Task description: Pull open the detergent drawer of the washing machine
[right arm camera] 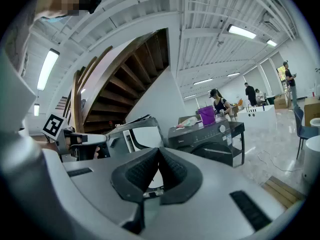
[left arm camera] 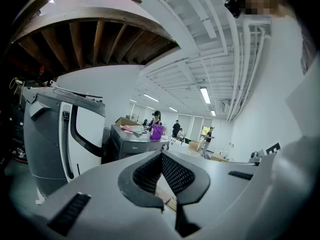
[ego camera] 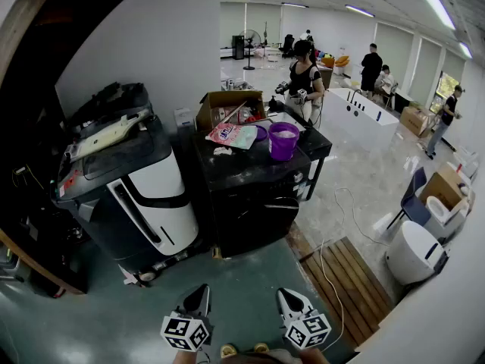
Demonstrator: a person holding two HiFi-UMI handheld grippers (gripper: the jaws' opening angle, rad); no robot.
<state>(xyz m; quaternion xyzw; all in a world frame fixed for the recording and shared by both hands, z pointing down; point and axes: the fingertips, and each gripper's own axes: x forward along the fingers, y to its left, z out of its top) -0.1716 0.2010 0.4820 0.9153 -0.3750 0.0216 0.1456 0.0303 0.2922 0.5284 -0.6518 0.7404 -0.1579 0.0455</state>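
Observation:
A black front-loading washing machine (ego camera: 254, 196) stands mid-room, a few steps ahead of me. Its top carries a purple bucket (ego camera: 283, 139), a pink bag (ego camera: 232, 134) and a cardboard box (ego camera: 227, 106). In the right gripper view the washing machine (right arm camera: 210, 139) shows its upper panel, with a round knob (right arm camera: 222, 128) at the right and a flush drawer front (right arm camera: 181, 141) at the left. My left gripper (ego camera: 203, 290) and right gripper (ego camera: 283, 294) hang low at the bottom edge, side by side and far from the machine. The left gripper (left arm camera: 161, 154) and right gripper (right arm camera: 159, 149) are both shut and hold nothing.
A grey-and-white appliance (ego camera: 132, 192) stands left of the washer, under a wooden staircase. Wooden planks (ego camera: 348, 279) and a white cable (ego camera: 326, 260) lie on the floor to the right. A white rounded unit (ego camera: 413, 252), boxes and several people are further back.

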